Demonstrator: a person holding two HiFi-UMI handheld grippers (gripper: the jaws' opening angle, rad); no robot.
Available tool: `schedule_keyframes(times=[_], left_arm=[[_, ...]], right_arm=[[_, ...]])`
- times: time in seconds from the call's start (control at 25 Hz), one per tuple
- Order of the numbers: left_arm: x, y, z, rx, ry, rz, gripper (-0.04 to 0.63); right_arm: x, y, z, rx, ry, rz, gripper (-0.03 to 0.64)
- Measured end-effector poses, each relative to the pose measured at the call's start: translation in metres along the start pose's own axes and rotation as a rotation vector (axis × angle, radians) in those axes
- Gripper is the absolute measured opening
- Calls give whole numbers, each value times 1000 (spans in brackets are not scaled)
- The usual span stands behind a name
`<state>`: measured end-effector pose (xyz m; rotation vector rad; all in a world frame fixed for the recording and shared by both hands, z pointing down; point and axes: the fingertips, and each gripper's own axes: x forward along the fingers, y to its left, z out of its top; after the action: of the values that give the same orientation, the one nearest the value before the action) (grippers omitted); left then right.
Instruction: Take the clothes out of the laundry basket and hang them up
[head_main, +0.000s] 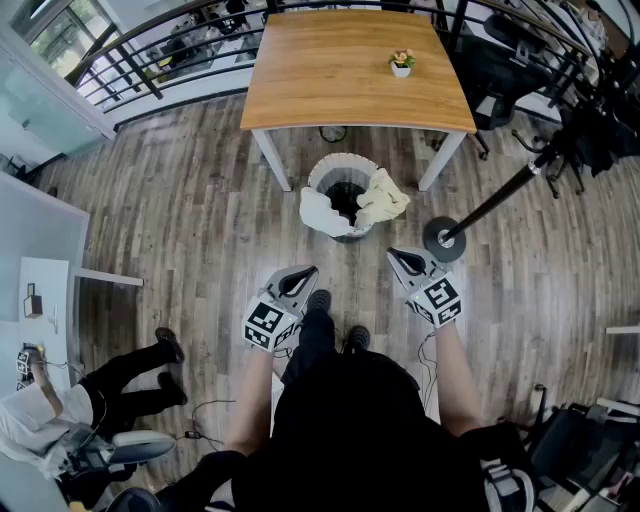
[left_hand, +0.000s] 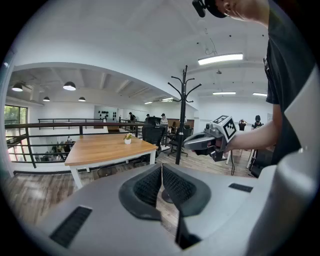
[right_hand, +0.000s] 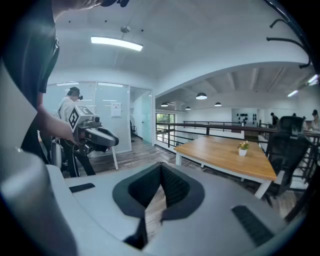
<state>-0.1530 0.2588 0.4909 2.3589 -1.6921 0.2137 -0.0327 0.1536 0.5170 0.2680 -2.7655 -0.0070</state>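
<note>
A white laundry basket (head_main: 330, 172) stands on the wood floor in front of the table in the head view. A white garment (head_main: 318, 212) hangs over its left rim and a cream one (head_main: 383, 197) over its right rim. My left gripper (head_main: 306, 272) is held below and left of the basket, shut and empty. My right gripper (head_main: 394, 256) sits below and right of it, also shut with nothing in it. The coat stand (left_hand: 184, 115) rises behind the table in the left gripper view; its round base (head_main: 443, 238) lies right of the basket. Each gripper shows in the other's view, the right gripper (left_hand: 187, 144) and the left gripper (right_hand: 114, 141).
A wooden table (head_main: 310, 70) with a small potted plant (head_main: 401, 63) stands behind the basket. Black railings (head_main: 150, 60) run along the back. Office chairs (head_main: 500, 70) sit at the right. A seated person (head_main: 90, 400) is at lower left. Cables lie on the floor near my feet.
</note>
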Motion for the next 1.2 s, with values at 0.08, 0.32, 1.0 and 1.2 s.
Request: schedule_keyframes(times=[0.08, 0.32, 1.0, 1.2], left_arm=[[-1, -1, 2, -4, -6, 10, 25], [0, -16, 4, 3, -8, -3, 25], [11, -1, 11, 30, -6, 12, 25], [4, 3, 10, 29, -9, 36, 25]], right_arm=[[-2, 3, 4, -2, -4, 4, 8], [-10, 9, 0, 16, -10, 10, 8], [-2, 4, 0, 34, -17, 20, 8], [5, 4, 0, 23, -22, 35, 8]])
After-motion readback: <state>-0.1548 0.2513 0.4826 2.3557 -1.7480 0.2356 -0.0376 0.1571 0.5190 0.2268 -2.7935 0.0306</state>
